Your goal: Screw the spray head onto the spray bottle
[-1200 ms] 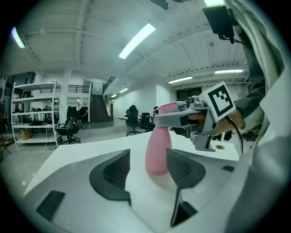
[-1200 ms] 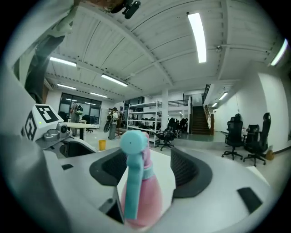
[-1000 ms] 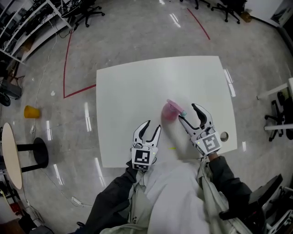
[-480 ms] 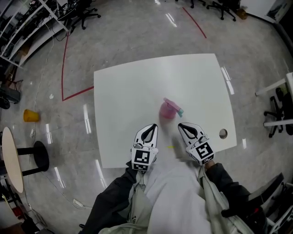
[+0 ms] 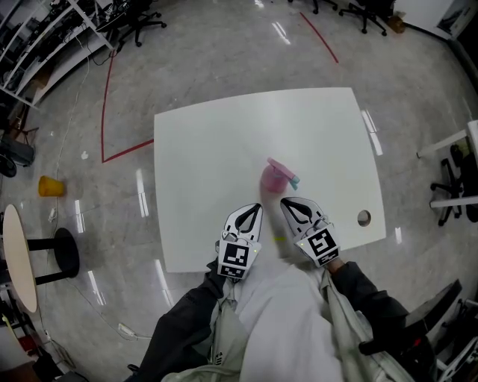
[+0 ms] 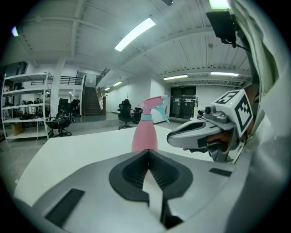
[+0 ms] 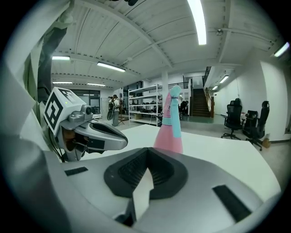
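A pink spray bottle (image 5: 273,179) stands upright on the white table (image 5: 209,149), its pink-and-teal spray head (image 5: 290,177) sitting on top. In the left gripper view the bottle (image 6: 145,134) stands straight ahead of the jaws, and in the right gripper view the bottle (image 7: 170,134) stands slightly right of them. My left gripper (image 5: 255,208) is shut and empty near the table's front edge, short of the bottle. My right gripper (image 5: 287,201) is also shut and empty, just in front of the bottle and apart from it. The two grippers sit side by side.
A round hole (image 5: 364,218) sits in the table near its front right corner. Around the table are a round side table (image 5: 19,254) on the left, a yellow object (image 5: 50,184) on the floor, shelving and office chairs (image 5: 142,19) at the back.
Both grippers' jaws, open a second ago, are now shut with nothing in them. The right gripper has drawn back from beside the bottle toward the front edge, nearer the left gripper.
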`<state>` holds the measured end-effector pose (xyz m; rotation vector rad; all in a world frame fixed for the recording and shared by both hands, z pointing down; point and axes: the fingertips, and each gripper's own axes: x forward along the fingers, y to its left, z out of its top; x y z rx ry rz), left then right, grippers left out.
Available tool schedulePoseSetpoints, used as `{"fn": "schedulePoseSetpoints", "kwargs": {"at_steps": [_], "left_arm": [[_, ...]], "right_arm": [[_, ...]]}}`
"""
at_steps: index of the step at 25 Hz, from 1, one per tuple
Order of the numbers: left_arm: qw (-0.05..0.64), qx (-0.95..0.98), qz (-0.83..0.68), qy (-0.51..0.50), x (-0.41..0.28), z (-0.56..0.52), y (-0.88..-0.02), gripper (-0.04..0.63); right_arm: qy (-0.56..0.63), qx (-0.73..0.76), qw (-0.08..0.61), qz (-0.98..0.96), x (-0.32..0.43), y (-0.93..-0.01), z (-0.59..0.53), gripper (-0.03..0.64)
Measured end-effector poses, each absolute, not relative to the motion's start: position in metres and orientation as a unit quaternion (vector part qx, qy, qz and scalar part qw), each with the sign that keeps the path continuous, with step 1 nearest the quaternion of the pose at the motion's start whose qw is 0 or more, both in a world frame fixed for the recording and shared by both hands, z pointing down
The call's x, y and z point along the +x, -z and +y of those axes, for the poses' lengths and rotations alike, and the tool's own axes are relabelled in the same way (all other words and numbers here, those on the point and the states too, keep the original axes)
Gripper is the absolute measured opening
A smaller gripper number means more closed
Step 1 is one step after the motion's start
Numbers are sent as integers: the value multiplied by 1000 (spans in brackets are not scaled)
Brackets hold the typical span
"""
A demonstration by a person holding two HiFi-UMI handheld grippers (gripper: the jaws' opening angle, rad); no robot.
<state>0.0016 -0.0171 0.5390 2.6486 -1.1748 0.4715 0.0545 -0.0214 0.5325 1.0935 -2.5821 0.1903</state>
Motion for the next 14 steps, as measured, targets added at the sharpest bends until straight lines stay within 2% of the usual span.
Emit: {"fn": "schedulePoseSetpoints", "kwargs": {"at_steps": [14], "left_arm": [[108,894,-403,-161,1,-20,-541,6]], "right_arm": [[-70,381,165,-907,54,-534,-24,-5]]}}
